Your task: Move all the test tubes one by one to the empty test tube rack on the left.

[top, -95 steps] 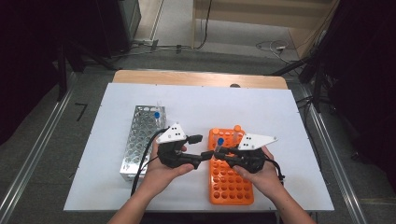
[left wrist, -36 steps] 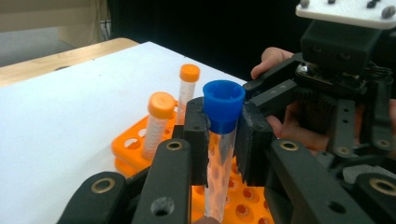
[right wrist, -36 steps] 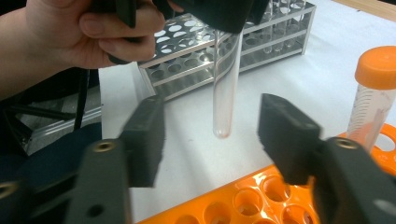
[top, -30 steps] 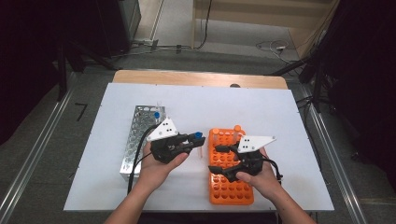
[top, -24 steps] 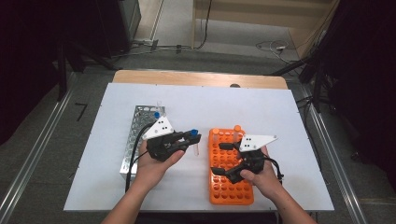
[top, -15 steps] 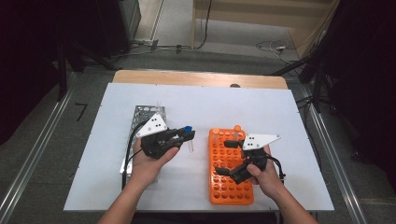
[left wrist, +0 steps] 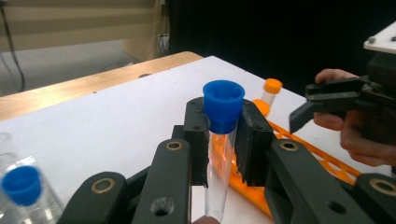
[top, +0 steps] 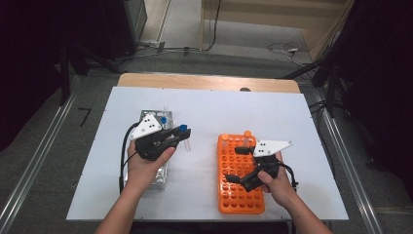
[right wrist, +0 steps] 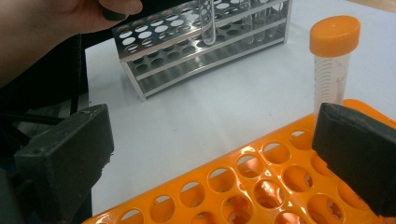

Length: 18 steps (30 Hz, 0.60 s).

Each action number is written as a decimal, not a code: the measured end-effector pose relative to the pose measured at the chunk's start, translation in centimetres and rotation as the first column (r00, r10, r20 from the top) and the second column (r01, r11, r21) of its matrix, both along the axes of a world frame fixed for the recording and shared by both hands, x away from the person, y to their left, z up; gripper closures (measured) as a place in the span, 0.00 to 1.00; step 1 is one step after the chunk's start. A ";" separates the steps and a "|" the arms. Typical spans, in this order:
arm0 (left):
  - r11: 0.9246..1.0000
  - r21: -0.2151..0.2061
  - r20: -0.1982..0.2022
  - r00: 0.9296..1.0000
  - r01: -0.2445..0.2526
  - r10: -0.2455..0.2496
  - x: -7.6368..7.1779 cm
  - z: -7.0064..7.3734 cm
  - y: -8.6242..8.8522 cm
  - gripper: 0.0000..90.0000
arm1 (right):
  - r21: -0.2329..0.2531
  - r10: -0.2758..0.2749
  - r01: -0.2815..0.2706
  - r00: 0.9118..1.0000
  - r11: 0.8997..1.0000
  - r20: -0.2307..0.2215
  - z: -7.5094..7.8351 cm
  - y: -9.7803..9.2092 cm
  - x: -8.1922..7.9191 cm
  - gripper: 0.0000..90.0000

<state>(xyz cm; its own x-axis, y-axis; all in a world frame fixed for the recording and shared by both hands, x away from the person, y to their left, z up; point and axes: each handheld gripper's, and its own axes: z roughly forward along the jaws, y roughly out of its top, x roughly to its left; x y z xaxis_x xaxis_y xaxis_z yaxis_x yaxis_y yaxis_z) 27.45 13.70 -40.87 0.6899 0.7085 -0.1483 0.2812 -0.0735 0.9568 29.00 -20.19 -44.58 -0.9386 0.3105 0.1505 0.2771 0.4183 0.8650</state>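
Left gripper (left wrist: 219,140) clamps clear plastic tube with blue cap (left wrist: 223,105) just under cap — tube upright, long axis vertical, held in air between silver metal rack (top: 155,146) and orange plastic rack (top: 238,175). Metal rack lies to its left, nearer this hand. Right gripper (right wrist: 210,154) wide, empty — hovers over orange rack.
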 end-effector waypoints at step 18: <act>0.985 0.008 0.031 0.984 -0.175 0.174 1.1 -0.2 3.7 0.85 | 0.005 -0.041 0.041 0.999 0.999 0.001 -0.1 -0.7 0.4 0.00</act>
<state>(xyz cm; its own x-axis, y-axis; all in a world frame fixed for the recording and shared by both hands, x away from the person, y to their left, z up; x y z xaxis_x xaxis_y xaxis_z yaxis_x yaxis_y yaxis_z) 28.51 17.35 -41.09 0.5595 0.8200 -0.1207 0.2613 -0.0363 0.9646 29.41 -20.90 -44.72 -0.9254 0.3475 0.1509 0.2925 0.4021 0.8676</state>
